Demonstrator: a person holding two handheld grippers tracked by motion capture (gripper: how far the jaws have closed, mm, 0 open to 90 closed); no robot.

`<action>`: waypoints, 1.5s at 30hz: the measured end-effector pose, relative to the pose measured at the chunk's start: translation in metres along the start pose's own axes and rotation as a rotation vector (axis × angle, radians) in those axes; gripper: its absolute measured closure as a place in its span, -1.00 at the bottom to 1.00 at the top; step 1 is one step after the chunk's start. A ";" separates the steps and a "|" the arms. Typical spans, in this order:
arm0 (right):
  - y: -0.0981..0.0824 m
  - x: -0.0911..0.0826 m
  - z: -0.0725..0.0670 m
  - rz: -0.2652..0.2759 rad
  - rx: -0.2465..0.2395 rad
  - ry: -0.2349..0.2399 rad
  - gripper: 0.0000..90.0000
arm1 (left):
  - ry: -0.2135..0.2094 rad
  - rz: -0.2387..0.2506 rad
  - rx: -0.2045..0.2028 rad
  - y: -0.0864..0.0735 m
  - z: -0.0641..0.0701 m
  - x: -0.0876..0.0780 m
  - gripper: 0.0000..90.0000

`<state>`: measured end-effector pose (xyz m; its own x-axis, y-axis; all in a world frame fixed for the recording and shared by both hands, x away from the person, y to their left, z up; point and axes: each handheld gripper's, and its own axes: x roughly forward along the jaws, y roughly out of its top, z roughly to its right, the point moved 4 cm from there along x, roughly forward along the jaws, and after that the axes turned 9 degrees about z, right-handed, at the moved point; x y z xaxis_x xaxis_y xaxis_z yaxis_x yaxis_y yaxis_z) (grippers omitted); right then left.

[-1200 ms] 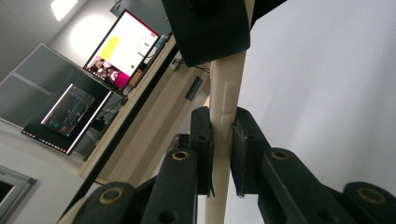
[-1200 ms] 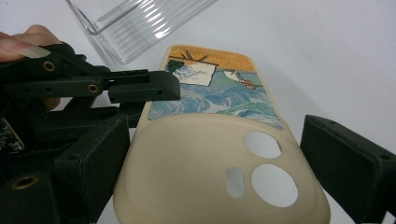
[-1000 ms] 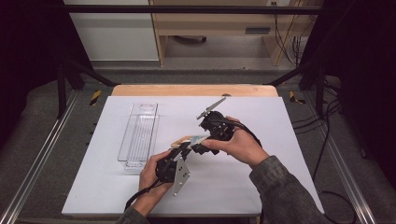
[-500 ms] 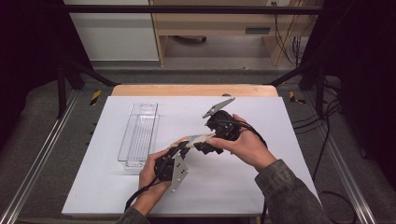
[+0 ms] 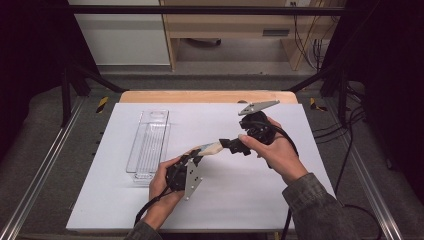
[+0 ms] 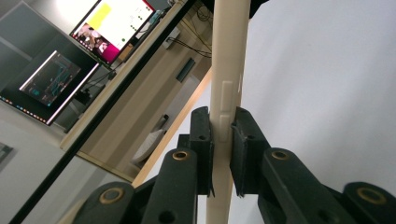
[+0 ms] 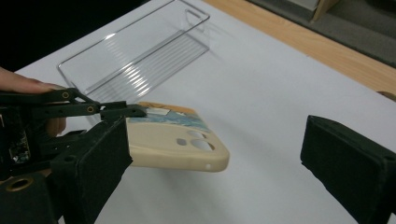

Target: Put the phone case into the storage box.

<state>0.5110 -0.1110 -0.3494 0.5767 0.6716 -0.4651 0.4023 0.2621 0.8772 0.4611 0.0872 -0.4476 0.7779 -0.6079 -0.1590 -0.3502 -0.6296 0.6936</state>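
Left gripper view showed the phone case (image 6: 227,88) edge-on, a cream strip running up between your own two jaws, whose pads pressed on it from both sides; its upper end ran out past the top of the frame and its lower end was hidden behind the jaws. In the right gripper view you could see its back, cream with camera cut-outs (image 7: 177,142) and a blue-green printed patch at the far end, held flat above the white table (image 7: 261,93). Your left gripper (image 7: 122,112) had that far end pinched, so the short edge under its jaws was covered. From the high view the case (image 5: 209,148) hung between your two hands, clear of the table (image 5: 215,120), too small there for any detail.

Your left gripper (image 5: 196,157) was clamped shut on the case. Your right gripper (image 5: 226,145) had its jaws spread wide: one pad sat just beside the case's near edge, whether touching you could not tell; the other stood well apart, nothing gripped between them.

Beyond the case lay the clear plastic tray (image 5: 149,145), lengthwise on the table's left half, its near corner partly behind your left hand (image 5: 162,182). Your right hand (image 5: 277,152) covered much of its gripper body.
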 end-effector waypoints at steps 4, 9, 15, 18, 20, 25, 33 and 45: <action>-0.001 -0.007 0.007 0.048 0.012 -0.035 -0.83 | 0.001 0.003 -0.020 0.001 -0.005 -0.003 0.77; -0.005 -0.015 0.017 0.115 -0.001 -0.096 -0.79 | 0.002 0.013 -0.060 0.003 -0.013 -0.006 0.77; -0.016 -0.022 0.027 0.206 -0.013 -0.150 -0.79 | 0.005 0.030 -0.126 0.004 -0.023 -0.010 0.77; -0.022 -0.023 0.030 0.219 -0.022 -0.161 -0.80 | 0.006 0.033 -0.147 0.005 -0.028 -0.012 0.77; -0.031 -0.024 0.034 0.245 -0.021 -0.182 -0.81 | 0.008 0.036 -0.159 0.005 -0.031 -0.013 0.77; -0.049 -0.027 0.042 0.262 -0.004 -0.208 -0.81 | 0.015 0.044 -0.186 0.005 -0.041 -0.017 0.77; -0.070 -0.039 0.050 0.303 -0.005 -0.266 -0.82 | 0.026 0.051 -0.218 0.006 -0.055 -0.020 0.77; -0.101 -0.053 0.052 0.370 -0.008 -0.321 -0.84 | 0.040 0.058 -0.254 0.006 -0.072 -0.025 0.77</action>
<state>0.4768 -0.2095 -0.4195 0.8706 0.4734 -0.1342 0.1241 0.0527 0.9909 0.4770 0.1341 -0.3890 0.7824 -0.6164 -0.0894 -0.2564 -0.4496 0.8556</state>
